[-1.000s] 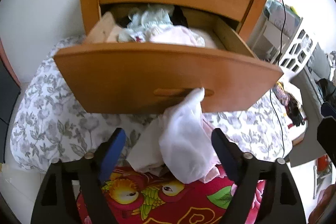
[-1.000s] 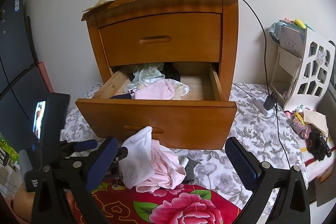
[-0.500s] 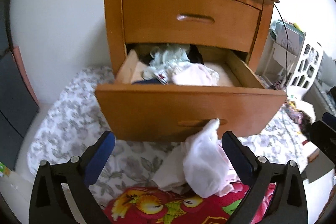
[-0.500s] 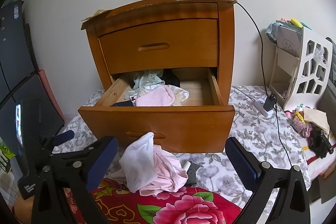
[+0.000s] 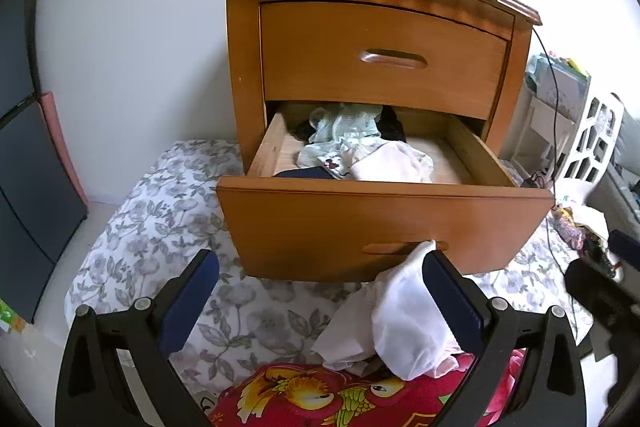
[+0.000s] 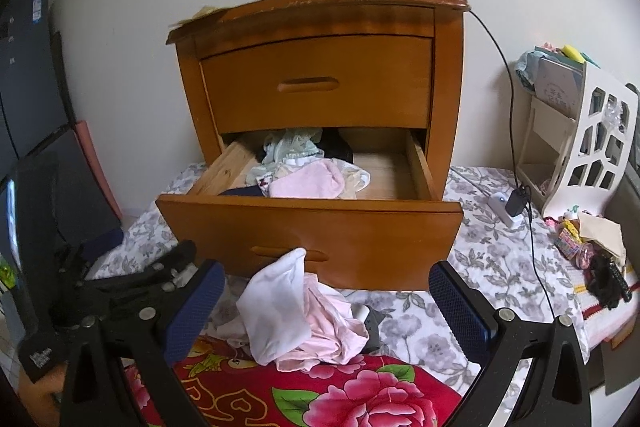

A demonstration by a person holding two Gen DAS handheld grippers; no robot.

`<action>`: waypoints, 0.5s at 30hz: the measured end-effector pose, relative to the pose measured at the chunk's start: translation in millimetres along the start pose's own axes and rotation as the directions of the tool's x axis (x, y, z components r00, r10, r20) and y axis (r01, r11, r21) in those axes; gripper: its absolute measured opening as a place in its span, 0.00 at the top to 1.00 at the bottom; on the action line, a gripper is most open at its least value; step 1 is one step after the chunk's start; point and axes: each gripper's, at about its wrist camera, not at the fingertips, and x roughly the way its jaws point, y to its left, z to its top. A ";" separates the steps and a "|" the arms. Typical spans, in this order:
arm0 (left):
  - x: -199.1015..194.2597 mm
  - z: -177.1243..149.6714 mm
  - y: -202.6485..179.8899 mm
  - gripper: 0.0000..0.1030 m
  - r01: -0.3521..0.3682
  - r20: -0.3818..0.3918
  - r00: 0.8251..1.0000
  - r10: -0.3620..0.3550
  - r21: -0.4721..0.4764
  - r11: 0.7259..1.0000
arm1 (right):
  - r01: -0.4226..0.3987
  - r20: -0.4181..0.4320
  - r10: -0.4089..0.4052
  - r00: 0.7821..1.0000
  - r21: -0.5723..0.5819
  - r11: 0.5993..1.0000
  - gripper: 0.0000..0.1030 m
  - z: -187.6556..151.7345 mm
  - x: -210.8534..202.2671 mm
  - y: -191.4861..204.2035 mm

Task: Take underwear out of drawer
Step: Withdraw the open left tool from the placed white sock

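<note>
White underwear point(image 6: 280, 307) heaped below open drawer point(image 6: 312, 239), apart from tongs point(image 6: 324, 311).

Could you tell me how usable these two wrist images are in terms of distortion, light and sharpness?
Left wrist view: strong fisheye bowing of the nightstand, dark vignette corners, soft daylight; the right edge is smeared. Right wrist view: same barrel distortion, evenly lit and sharp on the open drawer and white garment; no glare.

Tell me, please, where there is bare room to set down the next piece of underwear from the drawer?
The grey floral sheet lies bare right of the white and pink pile, up to the black cable, and also left of the drawer front. The red flowered cloth is partly covered by that pile. The far right edge is cluttered.
</note>
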 end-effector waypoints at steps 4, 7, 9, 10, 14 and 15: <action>1.0 -1.2 7.1 0.02 0.019 -0.008 1.000 -0.019 -0.017 1.000 | 0.002 -0.033 -0.002 0.999 -0.012 1.000 0.00 -2.9 9.1 5.8; 2.7 -3.7 12.8 0.02 0.044 -0.005 0.999 -0.044 -0.044 0.998 | 0.014 -0.045 -0.015 0.999 -0.030 0.999 0.00 -3.5 12.1 10.6; 3.7 -5.4 16.9 0.02 0.075 0.002 0.997 -0.076 -0.075 0.994 | 0.020 -0.044 -0.022 0.999 -0.041 0.999 0.00 -2.5 12.4 13.1; 4.5 -5.7 17.8 0.02 0.084 0.001 0.996 -0.084 -0.080 0.993 | 0.021 -0.041 -0.022 0.999 -0.044 0.999 0.00 -1.9 12.4 14.2; 4.6 -8.1 19.5 0.02 0.074 0.011 0.997 -0.073 -0.068 0.995 | 0.021 -0.050 -0.023 0.998 -0.045 0.999 0.00 0.5 16.7 15.2; 5.0 -9.1 20.6 0.02 0.073 0.013 0.997 -0.072 -0.068 0.995 | 0.021 -0.051 -0.024 0.998 -0.046 0.999 0.00 1.1 17.7 15.5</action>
